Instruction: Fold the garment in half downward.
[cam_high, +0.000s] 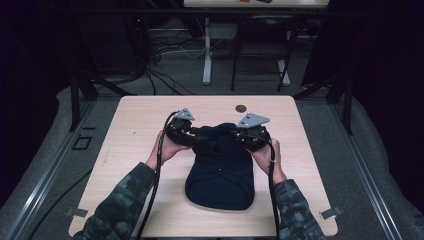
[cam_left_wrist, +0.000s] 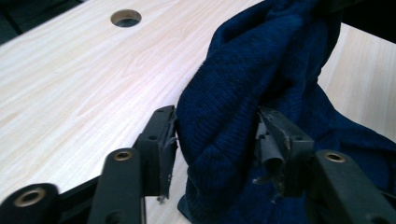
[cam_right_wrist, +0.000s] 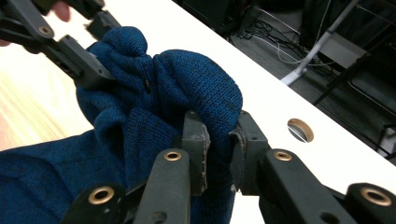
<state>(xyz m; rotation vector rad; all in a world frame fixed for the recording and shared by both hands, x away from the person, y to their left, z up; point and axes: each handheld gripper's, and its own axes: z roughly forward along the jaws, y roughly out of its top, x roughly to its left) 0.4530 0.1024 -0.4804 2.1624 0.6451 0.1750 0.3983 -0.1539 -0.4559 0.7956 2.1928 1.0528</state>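
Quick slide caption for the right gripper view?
Right gripper pinches a fold of the dark blue knit garment above the wooden table, left gripper alongside.

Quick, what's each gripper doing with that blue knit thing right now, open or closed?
Left gripper: jaws apart, a fold of the dark blue knit garment between them, pads not clearly pressing it.
Right gripper: closed on a pinched fold of the garment.

Dark room; grey floor (cam_high: 45, 165); tangled cables (cam_high: 165, 50); white desk leg (cam_high: 207, 50); pale wood table (cam_high: 135, 120) with round hole (cam_high: 241, 108).
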